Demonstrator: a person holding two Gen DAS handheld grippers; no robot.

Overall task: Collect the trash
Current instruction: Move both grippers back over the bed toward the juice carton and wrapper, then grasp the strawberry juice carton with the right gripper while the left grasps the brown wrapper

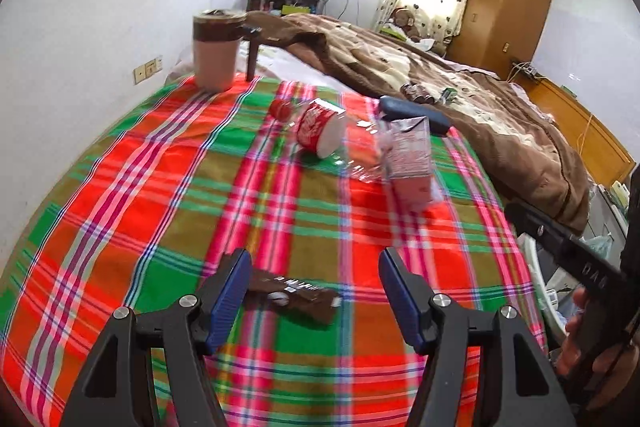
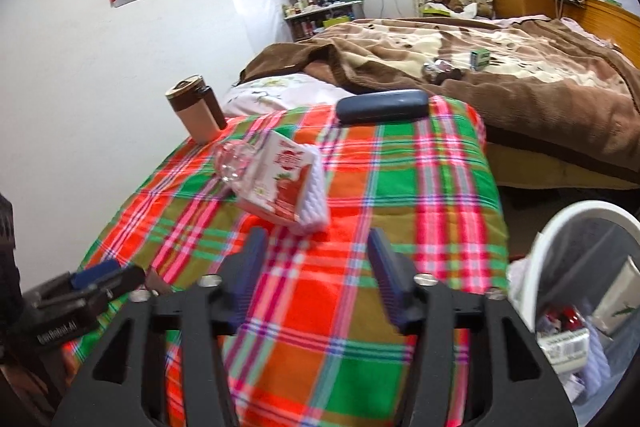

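Note:
A brown wrapper [image 1: 294,297] lies on the plaid cloth [image 1: 160,187] right between the fingers of my left gripper [image 1: 316,275], which is open just above it. Farther off lie an empty clear bottle with a red label [image 1: 320,131] and a pink drink carton [image 1: 410,159]. In the right wrist view the carton [image 2: 280,179] rests against the bottle [image 2: 232,163] ahead of my right gripper [image 2: 316,251], which is open and empty. A white trash basket [image 2: 560,239] with trash inside stands at the right.
A pink and brown mug [image 1: 216,47] stands at the far left corner of the cloth. A dark blue case [image 2: 380,107] lies at the far edge. A bed with a brown blanket [image 2: 500,75] is beyond. The right gripper's body [image 1: 568,251] shows at the left view's right edge.

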